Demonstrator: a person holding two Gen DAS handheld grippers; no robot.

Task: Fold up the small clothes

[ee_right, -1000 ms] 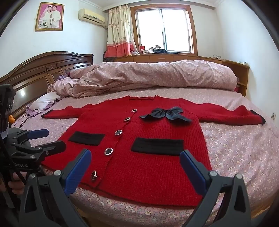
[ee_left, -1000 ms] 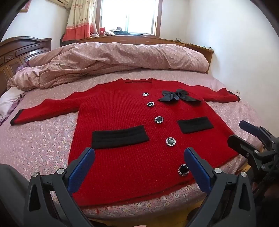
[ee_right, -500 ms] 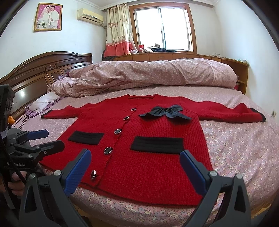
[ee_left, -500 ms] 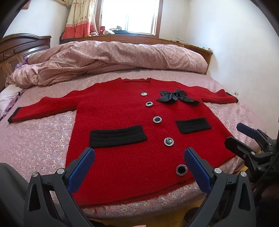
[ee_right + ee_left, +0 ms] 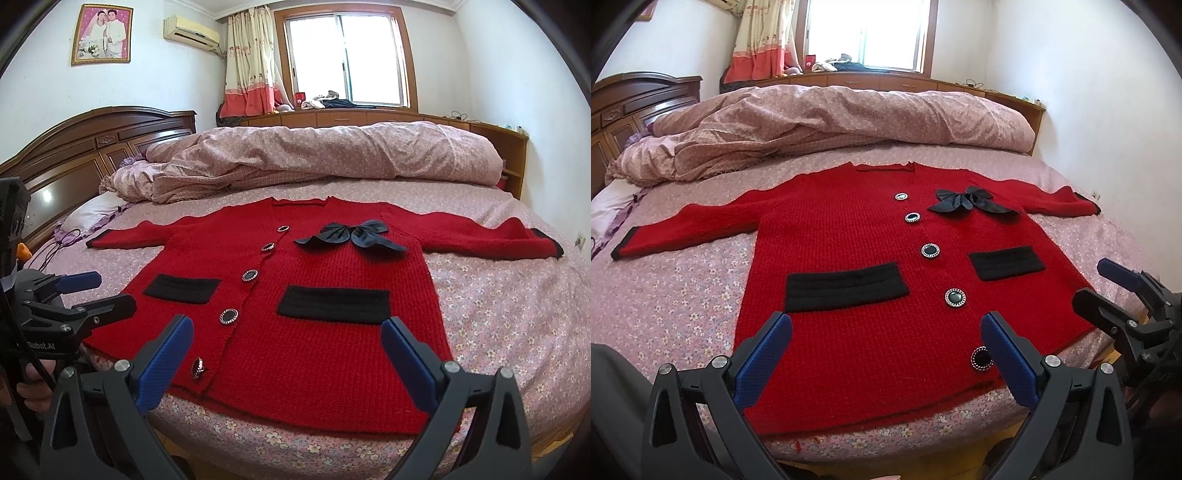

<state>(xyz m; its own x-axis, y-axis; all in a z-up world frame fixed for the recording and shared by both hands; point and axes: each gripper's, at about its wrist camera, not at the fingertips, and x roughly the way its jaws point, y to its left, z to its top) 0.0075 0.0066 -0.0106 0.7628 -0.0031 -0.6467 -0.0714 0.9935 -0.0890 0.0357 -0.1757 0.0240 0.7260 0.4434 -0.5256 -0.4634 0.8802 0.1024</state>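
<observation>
A small red knit cardigan [image 5: 857,258] lies flat and face up on the bed, sleeves spread to both sides. It has two black pockets, several round buttons and a black bow [image 5: 971,201]. It also shows in the right wrist view [image 5: 325,295]. My left gripper [image 5: 886,332] is open and empty, just above the hem at the bed's near edge. My right gripper [image 5: 288,338] is open and empty, above the hem further right. Each gripper shows in the other's view, the right gripper [image 5: 1108,291] at the right, the left gripper [image 5: 99,291] at the left.
The bed has a pink flowered sheet [image 5: 683,306]. A rolled pink duvet [image 5: 332,155] lies along the far side. A dark wooden headboard [image 5: 92,144] stands at the left with a pillow [image 5: 92,210] beside it. A low wooden cabinet runs under the window.
Both grippers have risen and drawn back slightly, so the cardigan sits a little lower and further off in both views. The jaws stay open and the cardigan has not moved.
</observation>
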